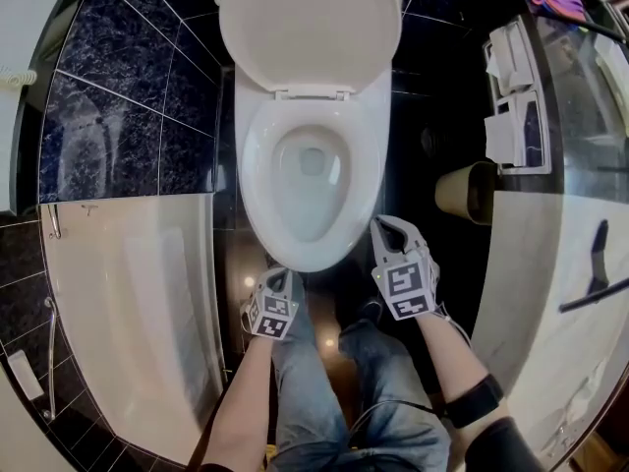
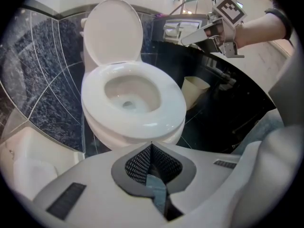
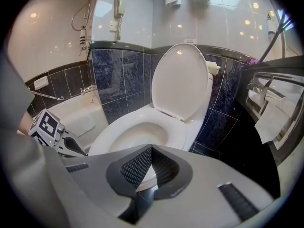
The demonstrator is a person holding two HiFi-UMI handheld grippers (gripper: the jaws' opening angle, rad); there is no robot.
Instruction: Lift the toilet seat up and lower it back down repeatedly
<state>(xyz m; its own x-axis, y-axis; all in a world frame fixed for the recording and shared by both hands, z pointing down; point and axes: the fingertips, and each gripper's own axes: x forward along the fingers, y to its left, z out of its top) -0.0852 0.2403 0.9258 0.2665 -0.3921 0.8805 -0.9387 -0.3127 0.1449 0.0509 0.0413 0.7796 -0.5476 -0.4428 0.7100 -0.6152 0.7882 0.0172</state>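
Both grippers hung by the front of the toilet with nothing in them. The left gripper (image 1: 280, 275) had its jaws pressed together just short of the bowl's front lip. The right gripper (image 1: 381, 226) was likewise closed tight, and sat beside the bowl's front right edge. Each gripper's own view showed only bare space between the meeting tips, with the toilet seat (image 1: 257, 170) lying a little beyond them.

The seat lay flat on the bowl, while the lid (image 1: 310, 28) stood raised against the tank behind it. Neither gripper could be seen touching the seat, so it appeared to be at the bottom of a cycle rather than partway through a lift.

How many lifts had been completed cannot be read from these views. What seemed left was to bring a closed tip under the front rim, raise the seat toward the lid, and lower it again.
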